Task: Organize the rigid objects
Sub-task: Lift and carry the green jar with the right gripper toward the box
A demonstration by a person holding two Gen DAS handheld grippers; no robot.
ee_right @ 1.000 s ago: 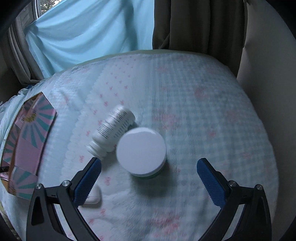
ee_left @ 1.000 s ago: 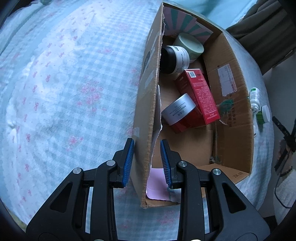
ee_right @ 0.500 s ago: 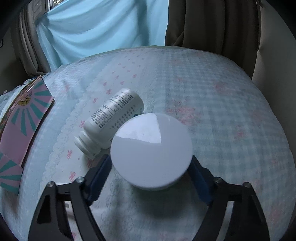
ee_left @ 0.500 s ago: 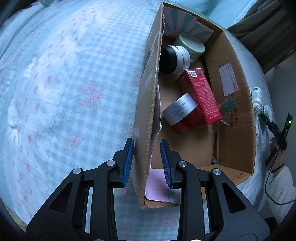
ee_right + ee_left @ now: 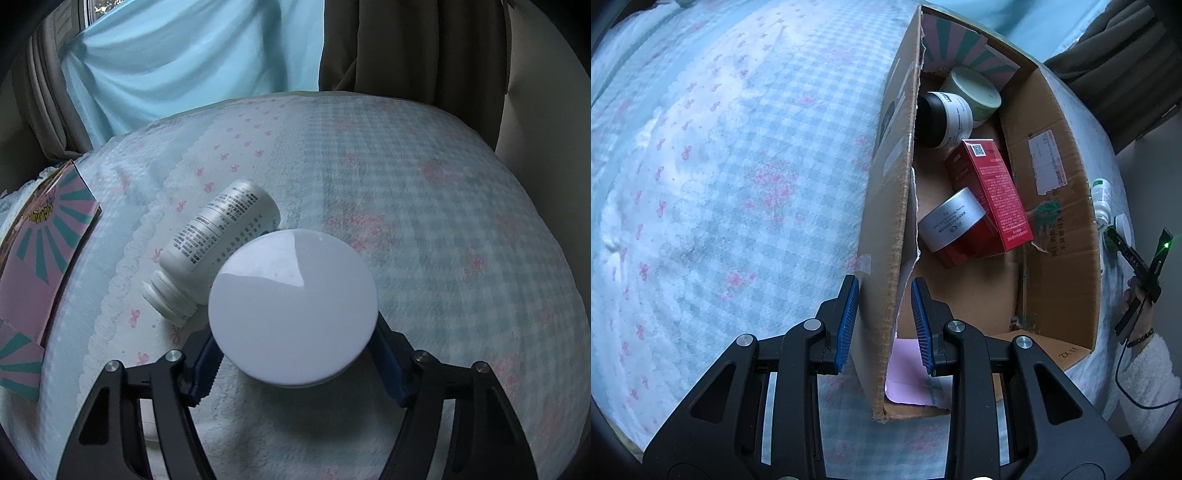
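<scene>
On the bed, your right claw (image 5: 293, 363) grips the white-lidded jar (image 5: 293, 306); carry it to the cardboard box (image 5: 1058, 229) your left claw (image 5: 884, 325) pinches.

You face a matt brown cardboard box (image 5: 1056, 206) with torn, fibrous edges, resting on soft, textured checked cloth bedding (image 5: 720, 166). Inside, at centre frame, a jar's lid (image 5: 951, 221) looks like brushed metal beside a glossy red carton (image 5: 991, 188). In the right wrist view, the white jar lid (image 5: 293, 308) shines smooth, and the white bottle (image 5: 218, 243) looks like satin plastic.
</scene>
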